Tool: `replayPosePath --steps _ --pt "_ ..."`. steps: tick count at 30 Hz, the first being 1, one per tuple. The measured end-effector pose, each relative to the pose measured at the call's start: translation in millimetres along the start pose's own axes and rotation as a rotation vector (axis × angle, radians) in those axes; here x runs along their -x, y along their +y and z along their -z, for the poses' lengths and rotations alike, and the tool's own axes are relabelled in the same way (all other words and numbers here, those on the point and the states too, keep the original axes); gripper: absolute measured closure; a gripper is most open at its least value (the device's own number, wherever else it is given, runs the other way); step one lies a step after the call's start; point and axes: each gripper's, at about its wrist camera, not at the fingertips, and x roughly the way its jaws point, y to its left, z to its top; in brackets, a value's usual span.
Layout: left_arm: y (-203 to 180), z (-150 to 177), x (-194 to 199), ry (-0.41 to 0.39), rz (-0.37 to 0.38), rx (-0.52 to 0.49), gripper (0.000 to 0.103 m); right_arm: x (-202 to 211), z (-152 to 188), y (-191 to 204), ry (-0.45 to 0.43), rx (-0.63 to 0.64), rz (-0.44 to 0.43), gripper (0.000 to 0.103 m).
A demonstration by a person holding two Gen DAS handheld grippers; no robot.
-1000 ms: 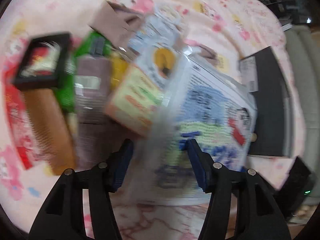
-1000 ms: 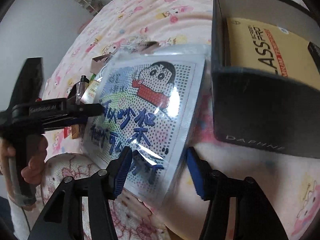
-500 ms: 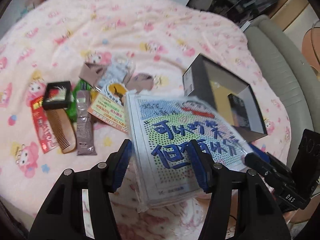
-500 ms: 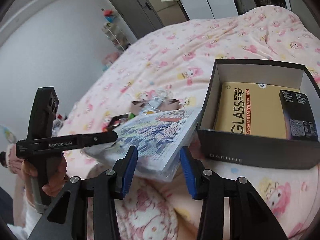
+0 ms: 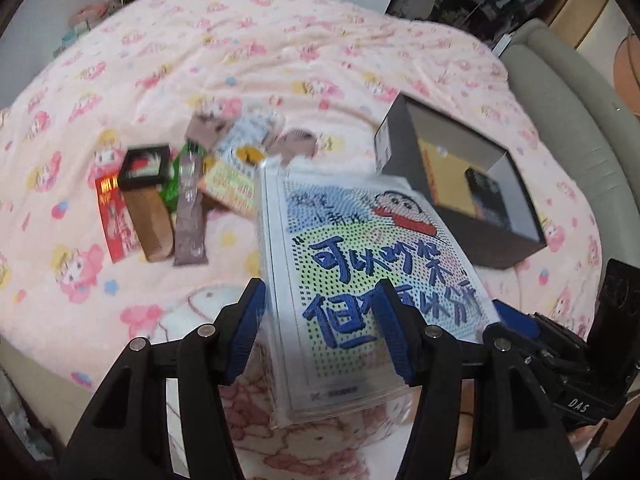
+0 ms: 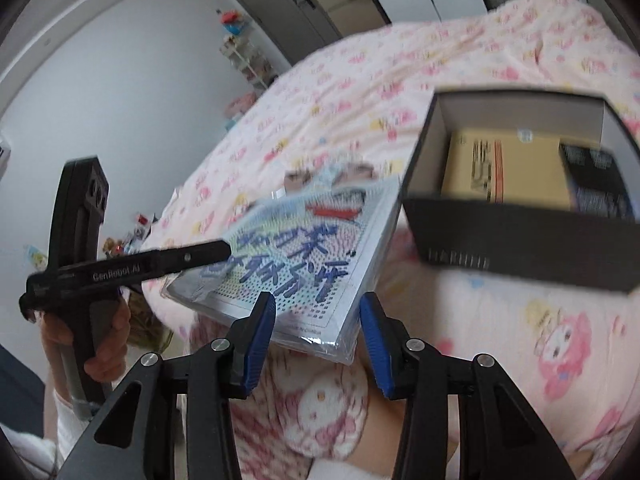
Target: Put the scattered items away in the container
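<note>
Left gripper [image 5: 320, 328] clamps the cartoon-printed packet [image 5: 360, 280], long axis toward the black box [image 6: 520, 216]; its lettering looks Chinese. Right gripper [image 6: 318, 332] spread, unloaded.

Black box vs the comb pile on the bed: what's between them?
In the left wrist view, the cartoon-print packet spans that gap, lifted off the bedspread, between the black box and the comb.

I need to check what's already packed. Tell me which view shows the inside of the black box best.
The right wrist view: it looks down into the open black box, showing a yellow package and a dark one, though blurred. The left wrist view shows the box farther off, its inside partly hidden.
</note>
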Motion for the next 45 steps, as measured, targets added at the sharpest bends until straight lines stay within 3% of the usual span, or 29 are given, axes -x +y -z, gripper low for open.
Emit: replayPosePath --steps 6,9,14,18,20,24,32,36,41,45 --pt "17 14 -32 0.09 0.035 0.04 0.05 -44 23 -26 0.159 -0.09 -0.01 0.061" --pt "18 9 -36 0.101 0.055 0.041 0.05 -53 23 -41 0.174 -0.154 -0.023 0.061" --pt "24 -5 -58 0.142 0.031 0.049 0.05 -74 15 -60 0.187 -0.2 -0.009 0.06" --pt "11 -5 -62 0.135 -0.005 0.006 0.05 -92 15 -69 0.225 -0.244 -0.055 0.059" --pt "12 -1 -51 0.12 0.017 0.016 0.05 -85 14 -60 0.197 -0.201 -0.009 0.059" --pt "13 3 -15 0.06 0.11 0.045 0.051 -44 5 -41 0.107 -0.147 -0.014 0.059" --pt "-29 -16 63 -0.161 0.129 -0.037 0.051 39 -25 -11 -0.095 -0.063 -0.079 0.059" --pt "-49 -35 55 -0.174 0.158 -0.036 0.051 53 -45 -10 -0.142 0.005 -0.01 0.059" --pt "-80 -42 37 -0.183 0.214 -0.066 0.051 78 -35 -47 -0.211 -0.073 0.013 0.059" --pt "-107 -57 6 -0.153 0.22 -0.076 0.051 78 -48 -76 -0.193 -0.083 0.058 0.059"
